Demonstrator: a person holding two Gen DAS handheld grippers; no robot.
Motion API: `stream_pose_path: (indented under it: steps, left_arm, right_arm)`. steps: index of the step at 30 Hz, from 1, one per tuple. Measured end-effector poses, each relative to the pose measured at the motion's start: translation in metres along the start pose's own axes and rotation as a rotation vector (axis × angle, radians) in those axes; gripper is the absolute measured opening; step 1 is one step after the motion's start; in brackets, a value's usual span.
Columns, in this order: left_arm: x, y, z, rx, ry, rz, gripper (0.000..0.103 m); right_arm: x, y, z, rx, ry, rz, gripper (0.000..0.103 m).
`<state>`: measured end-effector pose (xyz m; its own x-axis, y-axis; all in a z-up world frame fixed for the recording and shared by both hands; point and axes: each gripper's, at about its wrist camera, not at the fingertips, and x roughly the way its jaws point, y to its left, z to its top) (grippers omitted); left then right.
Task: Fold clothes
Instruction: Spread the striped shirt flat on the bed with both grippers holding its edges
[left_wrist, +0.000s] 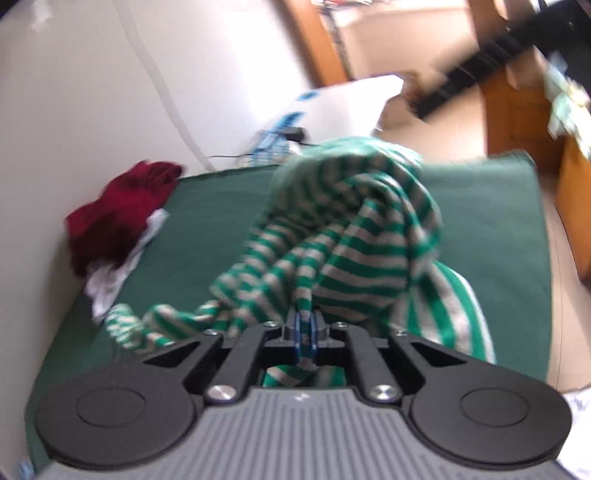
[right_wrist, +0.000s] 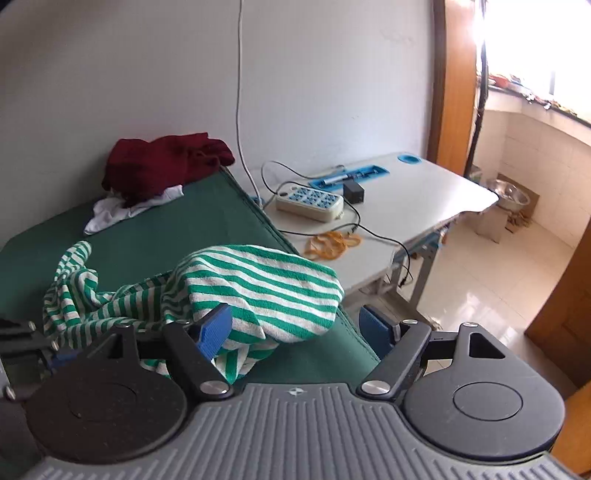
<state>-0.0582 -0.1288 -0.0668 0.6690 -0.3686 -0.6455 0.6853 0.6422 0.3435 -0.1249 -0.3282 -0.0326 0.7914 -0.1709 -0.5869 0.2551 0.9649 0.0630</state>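
A green-and-white striped garment (left_wrist: 343, 236) lies bunched on the green table cover (left_wrist: 221, 206). My left gripper (left_wrist: 304, 332) is shut on a fold of it, and the cloth rises in a crumpled heap ahead of the fingers. In the right wrist view the same striped garment (right_wrist: 258, 284) drapes in a hump between the fingers of my right gripper (right_wrist: 295, 328), which stands open. Its left blue pad (right_wrist: 214, 328) touches the cloth, while the right pad (right_wrist: 376, 326) is clear of it. The left gripper's body (right_wrist: 22, 339) shows at the left edge.
A dark red garment (right_wrist: 166, 162) and a white garment (right_wrist: 118, 214) lie heaped at the green cover's far corner by the wall. Beside it stands a white desk (right_wrist: 424, 192) with a power strip (right_wrist: 310, 201), cables and rubber bands (right_wrist: 334, 243). Tiled floor lies to the right.
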Motion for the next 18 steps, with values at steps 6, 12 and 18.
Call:
stream_pose_path:
  steps: [6,12,18]
  left_arm:
    - [-0.082,0.111,-0.012,-0.387,-0.054,0.269,0.008]
    - [-0.155,0.158,-0.065,-0.593,0.011,0.632,0.008]
    - [-0.148,0.14,-0.11,-0.71,0.124,0.636,0.007]
  right_arm:
    - [0.019,0.004,0.013,-0.045,0.003,0.148,0.079]
    - [0.04,0.057,0.023,-0.213,0.02,0.336,0.079]
    - [0.048,0.14,0.028,-0.423,-0.011,0.51,0.079]
